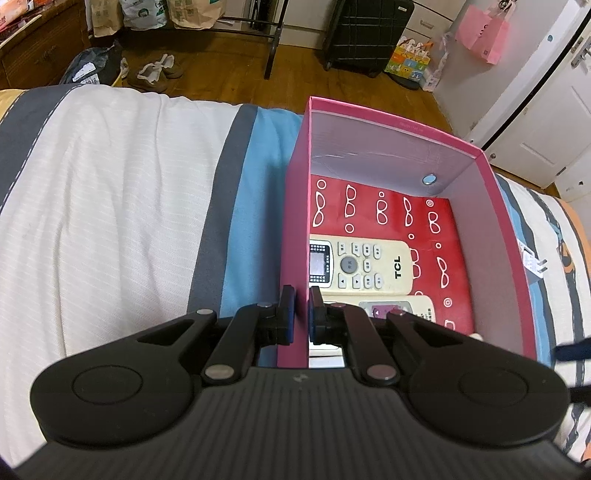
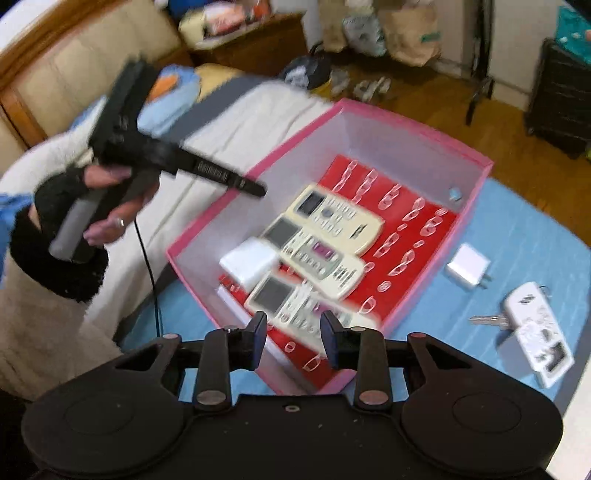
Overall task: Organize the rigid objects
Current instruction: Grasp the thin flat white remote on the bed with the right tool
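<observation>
A pink box (image 1: 295, 206) with a red patterned floor stands on the bed; it also shows in the right wrist view (image 2: 417, 302). Inside lie three cream remotes (image 2: 336, 216) side by side and a white charger block (image 2: 249, 264); the TCL remote (image 1: 364, 264) shows in the left wrist view. My left gripper (image 1: 302, 314) is shut on the box's left wall, one finger outside and one inside. My right gripper (image 2: 293, 332) is open and empty above the box's near corner. Outside the box on the blue sheet lie a white plug adapter (image 2: 467, 271) and a white device with keys (image 2: 535, 330).
The bed has a white, grey and blue striped cover (image 1: 110, 221). Beyond its edge are a wooden floor, shoes (image 1: 157, 72), a black suitcase (image 1: 365, 33) and paper bags. A headboard (image 2: 74, 55) and pillows lie at the far left in the right wrist view.
</observation>
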Demonstrator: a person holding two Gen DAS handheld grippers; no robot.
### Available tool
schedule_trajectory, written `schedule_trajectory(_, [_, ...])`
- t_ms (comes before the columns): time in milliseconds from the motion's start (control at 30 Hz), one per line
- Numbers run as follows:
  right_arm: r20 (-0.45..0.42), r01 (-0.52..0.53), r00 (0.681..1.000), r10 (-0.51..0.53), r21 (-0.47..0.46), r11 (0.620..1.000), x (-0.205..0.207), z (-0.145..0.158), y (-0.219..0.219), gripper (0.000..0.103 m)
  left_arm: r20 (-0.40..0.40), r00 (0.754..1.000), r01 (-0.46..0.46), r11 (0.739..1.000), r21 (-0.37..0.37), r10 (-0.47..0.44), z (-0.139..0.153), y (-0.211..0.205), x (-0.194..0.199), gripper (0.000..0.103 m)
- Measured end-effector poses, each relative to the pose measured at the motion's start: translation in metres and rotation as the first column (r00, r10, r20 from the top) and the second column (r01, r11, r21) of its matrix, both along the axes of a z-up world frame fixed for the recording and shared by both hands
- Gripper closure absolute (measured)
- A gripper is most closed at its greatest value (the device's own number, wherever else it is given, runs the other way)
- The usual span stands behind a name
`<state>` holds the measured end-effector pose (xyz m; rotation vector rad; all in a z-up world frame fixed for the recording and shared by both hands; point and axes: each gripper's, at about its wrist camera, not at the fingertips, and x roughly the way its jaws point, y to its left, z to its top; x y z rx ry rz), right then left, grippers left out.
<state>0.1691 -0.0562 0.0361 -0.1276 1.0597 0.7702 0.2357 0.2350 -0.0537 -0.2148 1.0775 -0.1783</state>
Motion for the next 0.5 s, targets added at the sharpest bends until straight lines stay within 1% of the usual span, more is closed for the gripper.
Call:
schedule_trajectory(67, [0.031, 0.048, 0.998, -0.049, 0.036, 0.998, -0.002, 0.005, -0.021, 0.066, -0.002, 1.000, 0.001, 1.000, 0.005, -0.001, 0.000, -0.001, 0.000, 0.097])
schedule_trajectory(133, [0.062, 0.125, 0.990, -0.128, 0.044, 0.991, -0.002, 0.004, -0.047, 0.063, -0.001, 1.000, 0.006, 1.000, 0.015, -0.006, 0.000, -0.003, 0.000, 0.097])
schedule_trajectory(167, [0.068, 0.160, 0.984, -0.163, 0.043, 0.986, -0.001, 0.000, -0.058, 0.060, -0.004, 1.000, 0.006, 1.000, 0.017, -0.006, 0.000, -0.003, 0.000, 0.097])
schedule_trajectory(200, [0.075, 0.200, 0.977, -0.202, 0.038, 0.979, 0.001, -0.008, -0.069, 0.060, -0.008, 1.000, 0.004, 1.000, 0.018, -0.004, -0.001, -0.003, 0.001, 0.097])
schedule_trajectory(233, [0.076, 0.255, 0.964, -0.256, 0.020, 0.967, 0.003, -0.018, -0.082, 0.060, -0.010, 1.000, 0.003, 1.000, 0.019, -0.003, -0.001, -0.004, 0.001, 0.097])
schedule_trajectory(300, [0.071, 0.307, 0.950, -0.305, -0.031, 0.951, 0.007, -0.038, -0.096, 0.060, -0.012, 1.000, 0.003, 1.000, 0.026, -0.002, -0.001, -0.005, 0.002, 0.097])
schedule_trajectory(367, [0.066, 0.314, 0.949, -0.309, -0.080, 0.946, 0.009, -0.058, -0.102, 0.060, -0.014, 1.000, 0.002, 0.999, 0.035, -0.001, -0.001, -0.007, 0.002, 0.097])
schedule_trajectory(400, [0.049, 0.308, 0.951, -0.304, -0.112, 0.945, 0.010, -0.070, -0.104, 0.060, -0.015, 1.000, 0.002, 0.999, 0.040, -0.002, -0.002, -0.008, 0.003, 0.097])
schedule_trajectory(500, [-0.018, 0.278, 0.958, -0.285, -0.171, 0.945, 0.018, -0.097, -0.106, 0.059, -0.021, 1.000, -0.004, 1.000, 0.026, 0.005, -0.002, -0.007, 0.003, 0.096])
